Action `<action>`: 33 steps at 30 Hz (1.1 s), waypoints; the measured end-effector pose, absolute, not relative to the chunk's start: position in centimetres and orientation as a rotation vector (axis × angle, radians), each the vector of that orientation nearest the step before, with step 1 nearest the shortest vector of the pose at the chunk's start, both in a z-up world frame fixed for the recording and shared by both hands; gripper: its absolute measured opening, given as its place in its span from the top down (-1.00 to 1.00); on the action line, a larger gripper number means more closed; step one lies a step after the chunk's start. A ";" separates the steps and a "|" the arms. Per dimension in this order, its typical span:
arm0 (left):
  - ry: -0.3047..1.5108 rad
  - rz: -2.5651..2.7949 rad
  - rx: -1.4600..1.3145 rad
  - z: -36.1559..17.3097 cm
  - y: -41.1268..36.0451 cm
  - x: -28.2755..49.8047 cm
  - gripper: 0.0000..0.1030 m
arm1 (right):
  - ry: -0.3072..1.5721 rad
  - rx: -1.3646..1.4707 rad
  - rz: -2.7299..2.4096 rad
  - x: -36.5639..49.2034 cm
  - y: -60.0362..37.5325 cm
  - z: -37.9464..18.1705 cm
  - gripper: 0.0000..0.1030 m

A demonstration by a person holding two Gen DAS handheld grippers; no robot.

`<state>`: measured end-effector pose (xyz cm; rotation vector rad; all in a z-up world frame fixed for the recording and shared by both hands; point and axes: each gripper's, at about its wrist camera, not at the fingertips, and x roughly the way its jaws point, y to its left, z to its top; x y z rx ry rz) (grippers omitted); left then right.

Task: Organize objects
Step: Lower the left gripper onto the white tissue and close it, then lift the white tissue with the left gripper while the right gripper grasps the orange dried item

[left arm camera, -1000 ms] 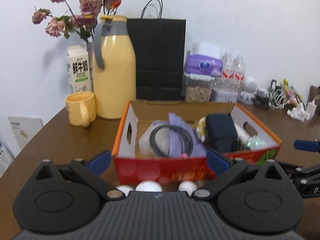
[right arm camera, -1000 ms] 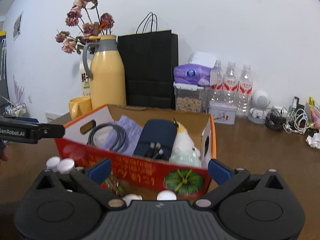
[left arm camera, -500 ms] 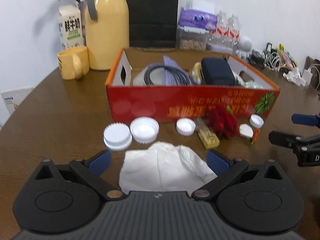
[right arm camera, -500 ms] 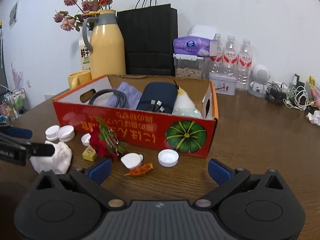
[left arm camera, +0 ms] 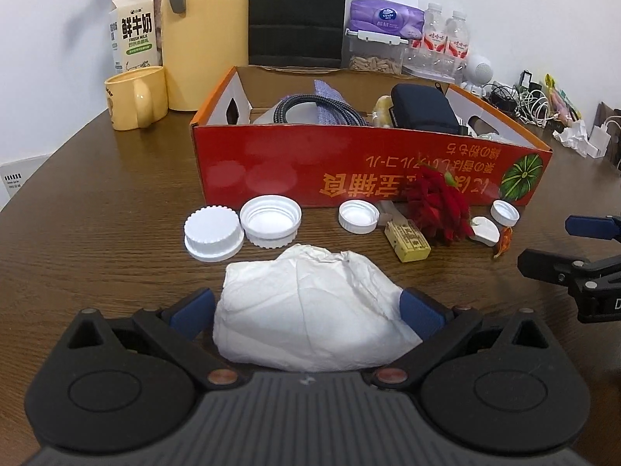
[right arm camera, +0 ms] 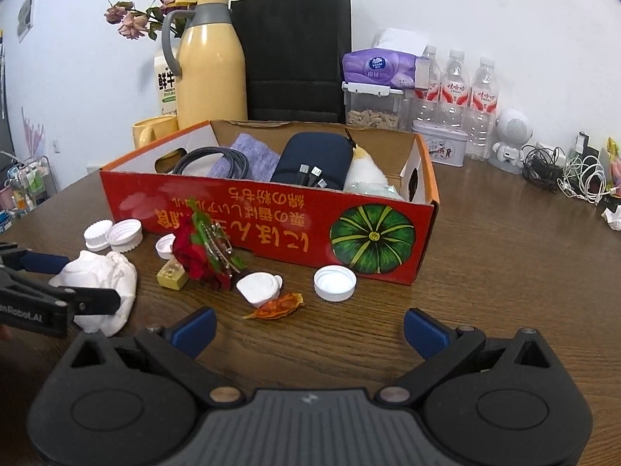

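Observation:
A crumpled white tissue (left arm camera: 310,310) lies on the brown table between the fingers of my left gripper (left arm camera: 306,312), which is open around it. The same tissue (right arm camera: 104,275) shows in the right wrist view with the left gripper (right arm camera: 58,287) at it. My right gripper (right arm camera: 309,328) is open over bare table, holding nothing; an orange dried petal (right arm camera: 277,305) and a white cap (right arm camera: 335,282) lie ahead of it. Behind stands the red cardboard box (left arm camera: 349,178) holding a cable, a purple cloth and a dark pouch. White lids (left arm camera: 270,219), a yellow block (left arm camera: 407,240) and a red flower (left arm camera: 438,209) lie before the box.
At the back stand a yellow jug (left arm camera: 205,35), a yellow mug (left arm camera: 136,97), a milk carton (left arm camera: 134,35), a black paper bag (right arm camera: 291,54) and water bottles (right arm camera: 454,89). Tangled cables (right arm camera: 562,171) and crumpled paper (left arm camera: 574,138) lie at the right.
Both views have tilted down from the box to the table in front of it. My left gripper has moved forward so the tissue now lies between its fingers.

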<state>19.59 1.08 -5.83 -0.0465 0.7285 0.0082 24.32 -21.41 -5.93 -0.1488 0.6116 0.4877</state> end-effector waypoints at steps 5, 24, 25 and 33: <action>0.722 -0.010 -0.032 -5.8 0.7 19.3 -0.90 | 0.613 -0.152 0.487 24.3 -21.3 -6.0 -1.00; 0.607 -0.084 -0.147 -5.2 0.9 17.3 0.38 | 0.632 -0.180 0.477 24.3 -20.5 -6.4 -0.99; 0.609 -0.085 -0.154 -5.1 1.0 17.4 0.38 | 0.631 -0.181 0.476 24.3 -20.5 -6.4 -0.95; 0.607 -0.100 -0.172 -5.1 1.4 17.2 0.37 | 0.638 -0.166 0.513 25.2 -19.7 -6.2 -0.45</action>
